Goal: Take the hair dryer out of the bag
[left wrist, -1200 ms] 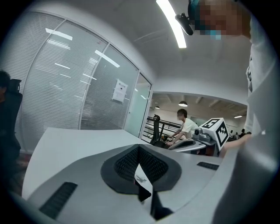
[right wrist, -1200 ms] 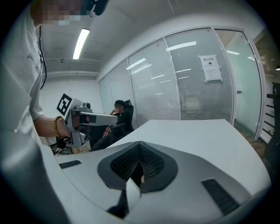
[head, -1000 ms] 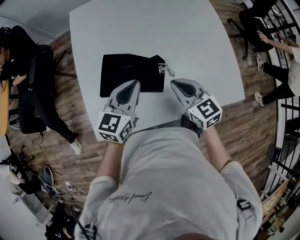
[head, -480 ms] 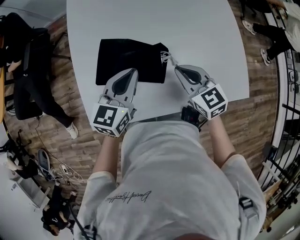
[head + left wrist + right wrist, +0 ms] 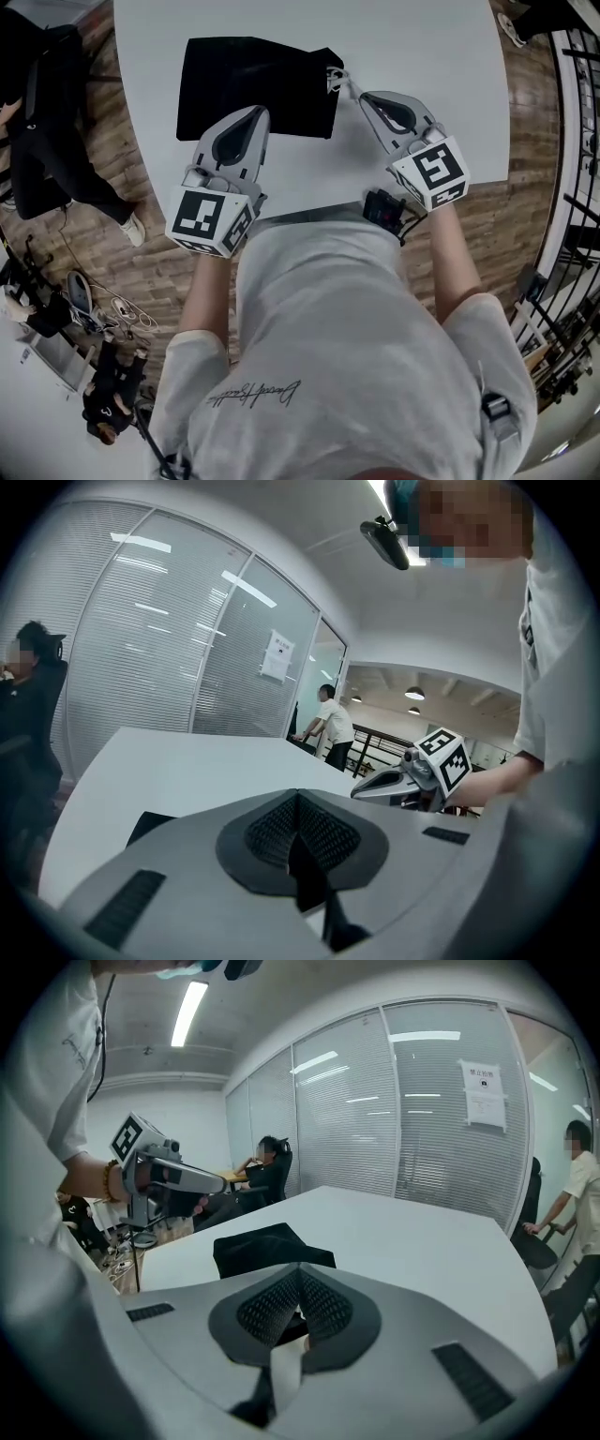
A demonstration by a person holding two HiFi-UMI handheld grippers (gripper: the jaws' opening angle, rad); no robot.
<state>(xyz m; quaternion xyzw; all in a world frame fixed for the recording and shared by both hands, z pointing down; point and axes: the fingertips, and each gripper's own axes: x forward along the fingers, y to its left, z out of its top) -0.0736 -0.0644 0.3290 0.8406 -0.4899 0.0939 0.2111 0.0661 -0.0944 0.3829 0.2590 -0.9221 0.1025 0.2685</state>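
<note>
A flat black drawstring bag [image 5: 253,84] lies on the white table [image 5: 422,56], its pale cord [image 5: 336,79] trailing off its right corner. No hair dryer shows; the bag hides whatever is in it. My left gripper [image 5: 258,111] is shut and hovers over the bag's near edge; a corner of the bag [image 5: 150,825] peeks past its jaws in the left gripper view. My right gripper [image 5: 364,96] is shut too, its tip just right of the cord, with nothing between its jaws. Beyond its jaws in the right gripper view lies the bag [image 5: 267,1246].
The table's near edge [image 5: 309,214] runs just in front of my body. A seated person [image 5: 37,112] and cables [image 5: 103,314] are on the wooden floor at the left. A railing [image 5: 572,187] stands at the right. Glass partitions [image 5: 422,1119] back the table.
Both grippers have moved forward and down toward the bag. The left tip now overlaps the bag's near edge and the right tip has come up beside the cord. Both stay shut.
</note>
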